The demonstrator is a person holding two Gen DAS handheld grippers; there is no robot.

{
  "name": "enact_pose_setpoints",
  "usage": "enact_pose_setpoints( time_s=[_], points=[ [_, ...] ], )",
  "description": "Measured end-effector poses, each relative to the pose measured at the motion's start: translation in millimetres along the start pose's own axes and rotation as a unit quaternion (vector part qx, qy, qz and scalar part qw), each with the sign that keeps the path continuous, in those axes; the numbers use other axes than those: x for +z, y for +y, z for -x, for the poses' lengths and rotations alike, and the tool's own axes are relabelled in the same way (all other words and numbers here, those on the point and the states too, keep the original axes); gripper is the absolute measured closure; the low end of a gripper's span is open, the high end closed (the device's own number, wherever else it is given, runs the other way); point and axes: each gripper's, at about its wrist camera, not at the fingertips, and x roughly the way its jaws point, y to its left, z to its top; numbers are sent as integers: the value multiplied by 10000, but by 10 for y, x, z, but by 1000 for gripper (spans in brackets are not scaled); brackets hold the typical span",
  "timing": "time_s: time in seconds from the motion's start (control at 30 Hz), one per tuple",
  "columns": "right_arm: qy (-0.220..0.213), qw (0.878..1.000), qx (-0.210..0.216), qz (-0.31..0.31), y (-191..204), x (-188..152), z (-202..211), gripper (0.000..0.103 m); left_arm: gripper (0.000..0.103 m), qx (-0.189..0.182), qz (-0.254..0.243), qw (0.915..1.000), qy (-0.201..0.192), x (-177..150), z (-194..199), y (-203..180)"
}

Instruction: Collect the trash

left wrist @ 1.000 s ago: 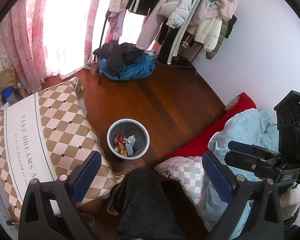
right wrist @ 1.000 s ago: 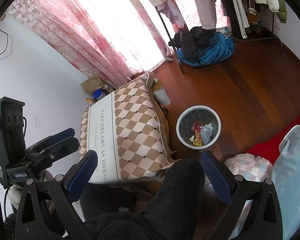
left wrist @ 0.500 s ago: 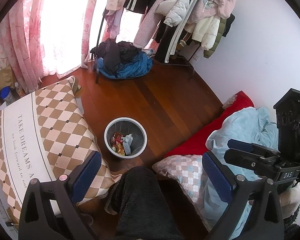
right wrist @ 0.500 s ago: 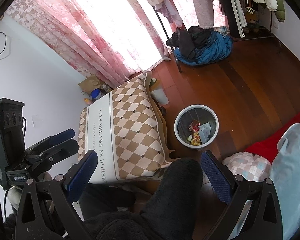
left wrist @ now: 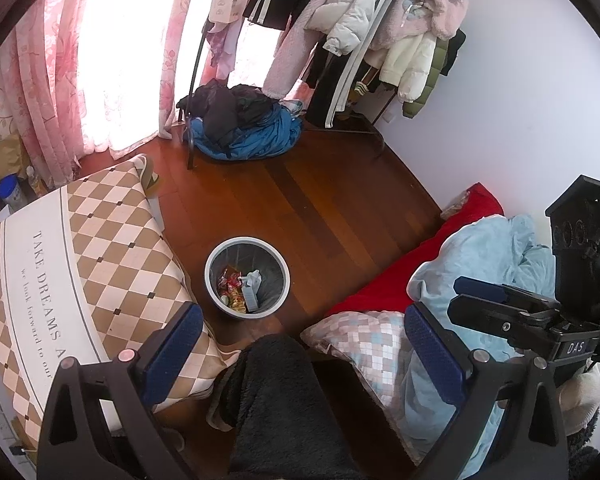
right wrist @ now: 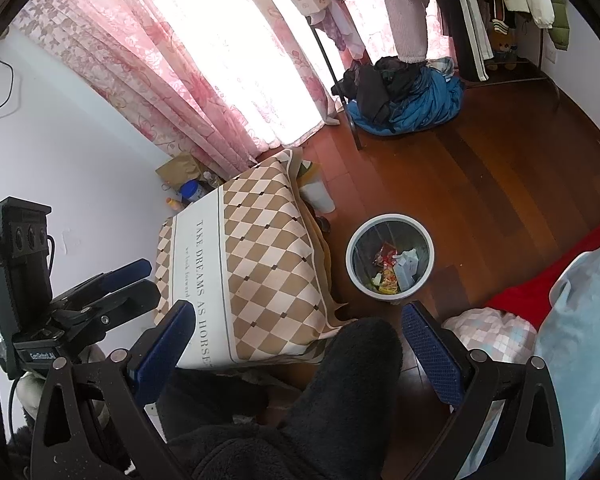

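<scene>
Grey bin (left wrist: pixel 247 278) sits on the wood floor (left wrist: pixel 320 208), dead centre of my left view and out at about 1 o'clock in the right one (right wrist: pixel 390 258). It already holds the trash (left wrist: pixel 239 286): red and yellow snack wrappers plus a pale carton, all lying down inside the rim.

What's changed over the last second: not much, honestly. Both cameras have drifted a little, so the bin has slid slightly left and down in the frames, and a bit more of the clothes rack (left wrist: pixel 364 40) shows at 12 o'clock. Nothing in the bin has moved and nothing new has gone in.

Left gripper (left wrist: pixel 300 350) is spread wide with nothing between the blue pads (left wrist: pixel 172 344). Right gripper (right wrist: pixel 296 350) is the same, fingers wide apart and empty. Both hang over my dark fleece lap (left wrist: pixel 284 408), well above the bin.

The checked tablecloth (left wrist: pixel 80 264) at 9 o'clock looks bare on top. Bedding (left wrist: pixel 480 264) and a checked pillow (left wrist: pixel 364 340) are off at 3 to 4 o'clock. I can't spot any loose litter on the floor from here.

My read: either the collecting is about done, or the next job is grabbing the bin itself. If so, I need to come down a fair way and pinch the rim, which looks thin and easy to tip.
</scene>
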Motion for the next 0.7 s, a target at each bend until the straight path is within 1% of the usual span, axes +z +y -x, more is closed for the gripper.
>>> enact_pose_setpoints(
  time_s=[0.7],
  points=[
    [10, 10000, -22, 34, 65, 13, 9, 0, 0, -5, -3, 10000, -13, -9, 18, 25]
  ],
)
